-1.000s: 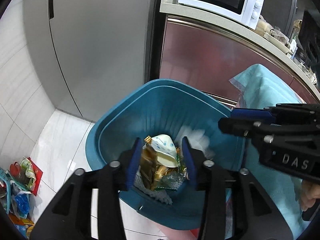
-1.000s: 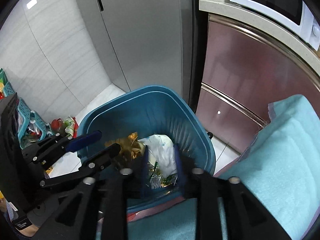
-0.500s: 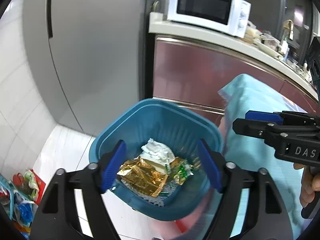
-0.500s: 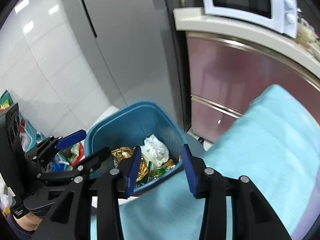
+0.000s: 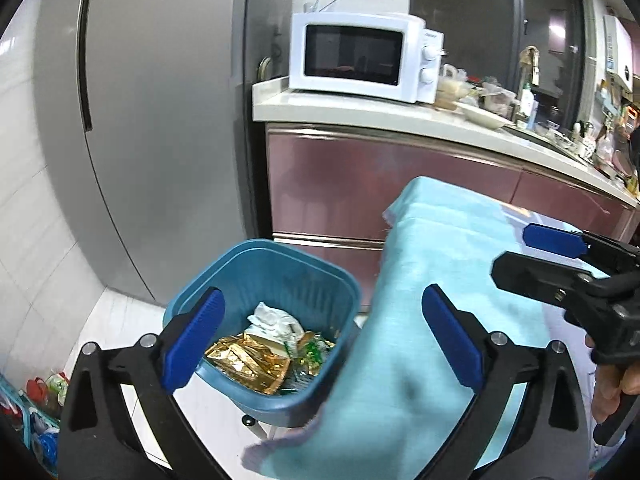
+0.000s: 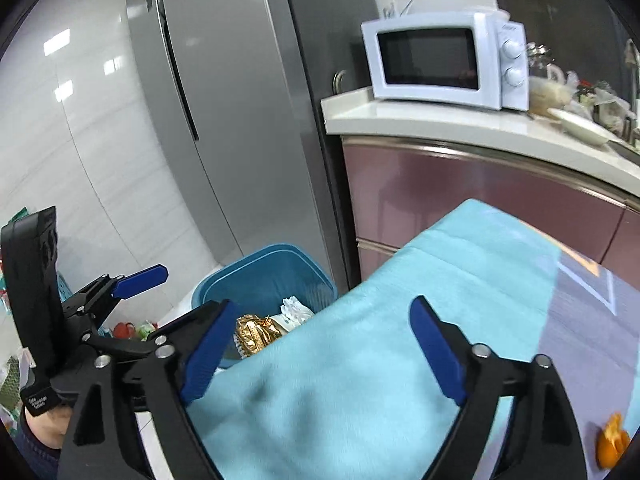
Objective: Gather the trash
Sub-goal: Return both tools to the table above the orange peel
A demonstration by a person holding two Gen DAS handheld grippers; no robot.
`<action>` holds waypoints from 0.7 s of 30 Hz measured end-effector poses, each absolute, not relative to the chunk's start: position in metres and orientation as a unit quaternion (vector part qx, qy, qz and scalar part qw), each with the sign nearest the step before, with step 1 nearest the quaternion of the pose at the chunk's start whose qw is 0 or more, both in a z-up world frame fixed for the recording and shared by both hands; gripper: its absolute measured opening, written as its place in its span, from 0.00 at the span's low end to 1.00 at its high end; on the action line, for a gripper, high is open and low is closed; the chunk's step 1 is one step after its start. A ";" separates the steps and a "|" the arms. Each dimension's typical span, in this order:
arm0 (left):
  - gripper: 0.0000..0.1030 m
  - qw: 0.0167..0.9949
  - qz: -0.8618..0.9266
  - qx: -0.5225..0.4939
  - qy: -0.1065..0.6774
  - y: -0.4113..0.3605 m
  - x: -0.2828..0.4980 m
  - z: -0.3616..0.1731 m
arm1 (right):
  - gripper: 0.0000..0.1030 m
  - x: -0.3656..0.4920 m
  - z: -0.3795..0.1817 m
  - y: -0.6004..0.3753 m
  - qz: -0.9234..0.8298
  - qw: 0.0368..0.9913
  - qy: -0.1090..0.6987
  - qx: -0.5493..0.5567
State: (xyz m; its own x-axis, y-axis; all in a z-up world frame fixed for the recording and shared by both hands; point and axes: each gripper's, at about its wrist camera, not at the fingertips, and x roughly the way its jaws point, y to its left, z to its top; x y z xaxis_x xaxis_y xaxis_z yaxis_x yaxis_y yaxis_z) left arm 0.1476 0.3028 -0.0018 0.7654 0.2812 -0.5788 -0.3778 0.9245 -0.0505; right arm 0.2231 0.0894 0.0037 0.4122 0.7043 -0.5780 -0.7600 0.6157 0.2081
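The trash [image 5: 256, 354] now lies loose in the blue bin [image 5: 338, 280]; a second ago your tongs were down in that bin, closed around it. It is a shiny gold wrapper, a white crumpled wad and green bits. Both tongs have pulled up and back from the bin. Your left tongs [image 5: 322, 334] have just been opening and stand wide with nothing in them. Your right tongs [image 6: 320, 354] have too, above the light blue cloth [image 6: 400, 320] beside the bin.
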 end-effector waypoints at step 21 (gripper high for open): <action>0.94 0.962 0.066 -0.074 0.256 0.161 0.085 0.018 | 0.93 0.139 0.003 -0.107 0.300 0.923 0.242 0.008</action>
